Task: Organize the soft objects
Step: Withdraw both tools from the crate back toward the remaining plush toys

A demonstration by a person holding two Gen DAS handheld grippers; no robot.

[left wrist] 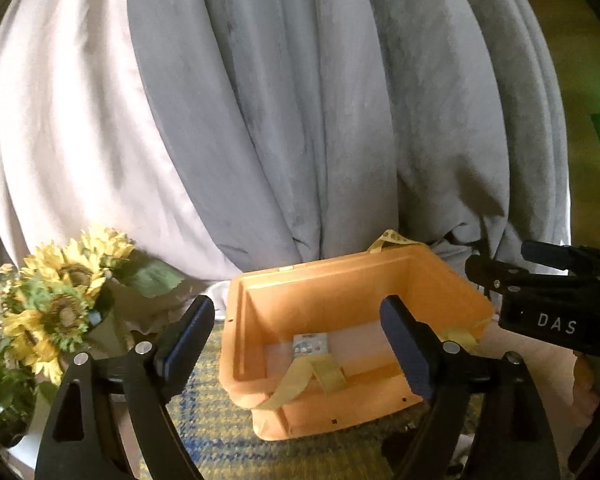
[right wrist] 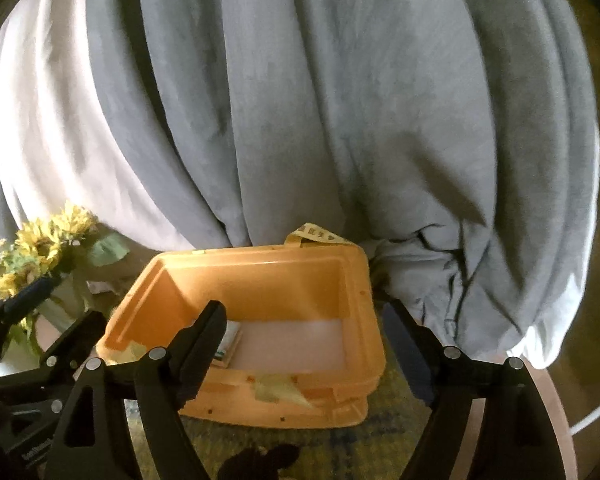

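Note:
An orange storage box (left wrist: 320, 300) with floppy yellow straps (left wrist: 300, 376) stands open on a patterned cloth. A small printed packet (left wrist: 310, 344) lies flat on its pale floor near the left wall. My left gripper (left wrist: 296, 312) hangs open in front of the box, above its near rim, with nothing between the fingers. In the right wrist view my right gripper (right wrist: 304, 314) is likewise open and holds nothing over the same box (right wrist: 260, 284); the packet (right wrist: 230, 340) shows just past its left finger. The two grippers are side by side.
Grey curtains (left wrist: 280, 120) and a white curtain (left wrist: 60, 120) hang close behind the box. A bunch of artificial sunflowers (left wrist: 56, 300) stands left of it. The yellow-blue patterned cloth (left wrist: 220, 420) covers the surface, and a white cable (right wrist: 596, 412) runs at the right.

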